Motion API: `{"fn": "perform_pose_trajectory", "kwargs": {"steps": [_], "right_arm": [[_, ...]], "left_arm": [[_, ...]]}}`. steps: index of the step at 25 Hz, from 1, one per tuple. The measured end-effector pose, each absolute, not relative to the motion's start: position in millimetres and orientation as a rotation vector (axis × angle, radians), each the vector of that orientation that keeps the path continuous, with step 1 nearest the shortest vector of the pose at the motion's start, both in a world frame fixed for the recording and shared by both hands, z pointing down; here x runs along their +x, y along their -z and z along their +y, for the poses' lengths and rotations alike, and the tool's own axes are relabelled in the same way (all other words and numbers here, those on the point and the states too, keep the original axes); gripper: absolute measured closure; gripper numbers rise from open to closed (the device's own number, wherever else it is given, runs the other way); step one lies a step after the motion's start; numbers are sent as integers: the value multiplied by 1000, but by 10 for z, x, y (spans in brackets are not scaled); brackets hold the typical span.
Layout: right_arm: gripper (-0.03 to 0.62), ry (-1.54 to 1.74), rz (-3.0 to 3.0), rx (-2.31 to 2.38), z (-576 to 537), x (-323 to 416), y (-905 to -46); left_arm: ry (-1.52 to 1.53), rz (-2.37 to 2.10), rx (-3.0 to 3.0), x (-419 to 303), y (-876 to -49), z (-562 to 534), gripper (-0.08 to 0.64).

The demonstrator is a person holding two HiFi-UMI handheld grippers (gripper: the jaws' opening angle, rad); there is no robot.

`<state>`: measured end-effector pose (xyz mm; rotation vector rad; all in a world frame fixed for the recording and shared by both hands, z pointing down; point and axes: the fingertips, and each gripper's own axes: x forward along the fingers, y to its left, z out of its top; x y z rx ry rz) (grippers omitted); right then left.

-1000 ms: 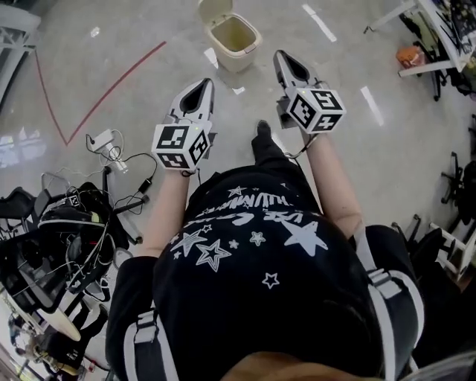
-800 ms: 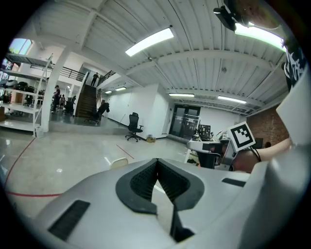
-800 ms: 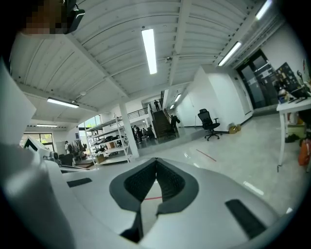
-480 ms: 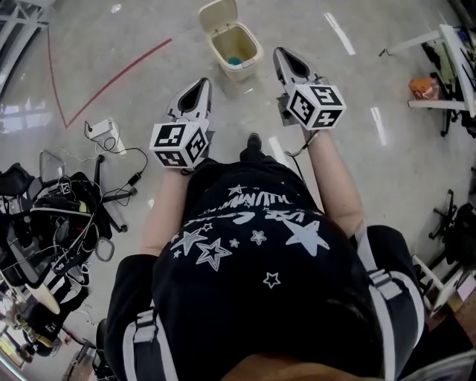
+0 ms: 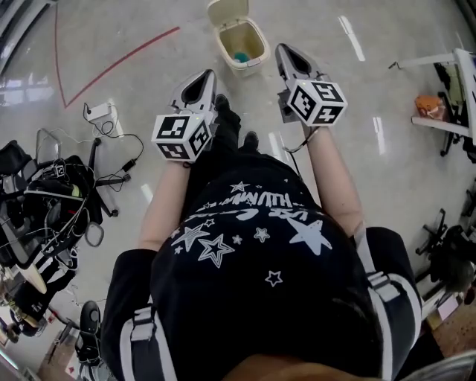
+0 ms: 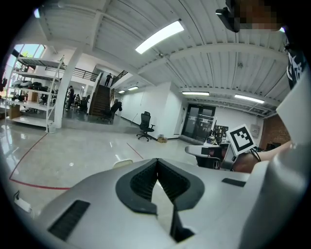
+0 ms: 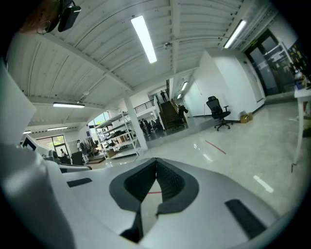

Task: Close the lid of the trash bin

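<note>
A cream trash bin [image 5: 256, 61] stands on the floor at the top centre of the head view. Its lid [image 5: 227, 11] is tipped up and back, so the bin is open, and a small blue-green object [image 5: 240, 56] lies inside. My left gripper [image 5: 207, 75] is held in the air short of the bin and to its left, jaws shut and empty. On the bin's right side my right gripper [image 5: 281, 49] hangs level with the rim, also shut and empty. In the left gripper view the lid's top edge [image 6: 124, 164] peeks over the closed jaws [image 6: 156, 161]. The right gripper view [image 7: 156, 160] does not show the bin.
A red tape line [image 5: 119, 63] runs across the shiny floor to the left. A power strip with cables [image 5: 97, 113] and a pile of black gear [image 5: 44, 216] lie at the left. Desk legs [image 5: 446, 63] and an orange object [image 5: 430, 106] stand at the right.
The person has stepped forward, so the bin now lies closer to both grippers, nearly between their tips. Both grippers stay shut and empty.
</note>
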<state>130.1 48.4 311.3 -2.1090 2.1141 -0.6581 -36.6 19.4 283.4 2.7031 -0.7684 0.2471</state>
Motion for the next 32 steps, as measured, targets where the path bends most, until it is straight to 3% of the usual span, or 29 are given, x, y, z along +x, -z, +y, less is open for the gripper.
{"fn": "perform_pose_trajectory", "kwargs": {"steps": [19,32], "right_arm": [[586,789,2047,-2259,-1042,1970,-3478],[586,1041,2126,-2289,-2146,2004,-4246]], "left_arm": [[-294,-674,2605,432,-3390,-1605,548],[-382,-623,2509,721,-3943,-2569,548]]}}
